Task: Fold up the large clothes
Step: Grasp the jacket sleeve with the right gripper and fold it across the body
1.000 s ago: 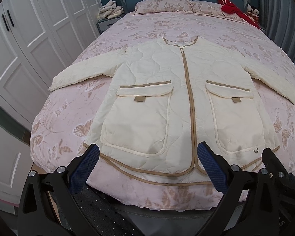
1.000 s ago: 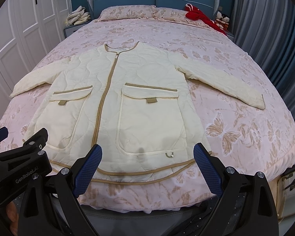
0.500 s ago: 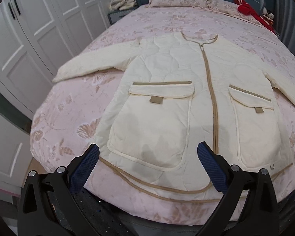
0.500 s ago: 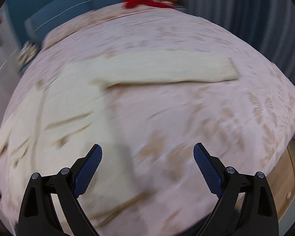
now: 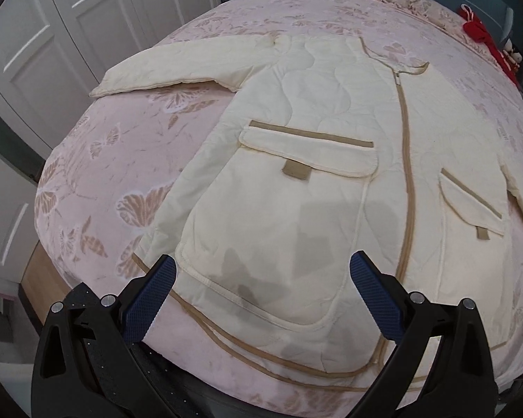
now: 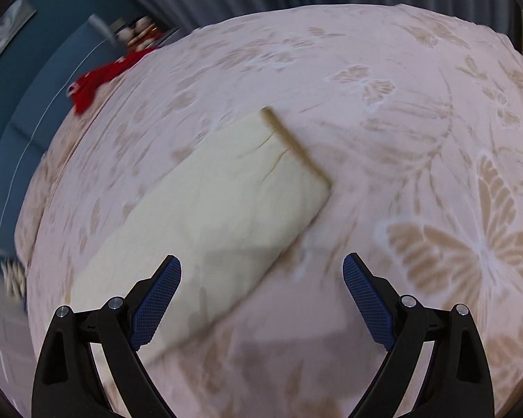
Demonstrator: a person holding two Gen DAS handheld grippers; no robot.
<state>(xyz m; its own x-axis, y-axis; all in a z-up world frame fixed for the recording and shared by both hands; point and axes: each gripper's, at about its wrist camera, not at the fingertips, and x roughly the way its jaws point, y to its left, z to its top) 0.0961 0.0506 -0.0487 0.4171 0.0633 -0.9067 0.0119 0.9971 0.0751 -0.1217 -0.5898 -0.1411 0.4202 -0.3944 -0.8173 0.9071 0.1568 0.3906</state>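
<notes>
Right tongs now swung over the sleeve, spread wide; left tongs spread above jacket hem. Nothing gripped yet.

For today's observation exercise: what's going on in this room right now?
A person holds two grippers over a cream quilted jacket spread flat, zipped, on a pink bedspread. The left gripper hovers open above the hem and pocket. The right gripper is open above the jacket's sleeve, near its cuff. Nothing is gripped; no fold shows yet.
</notes>
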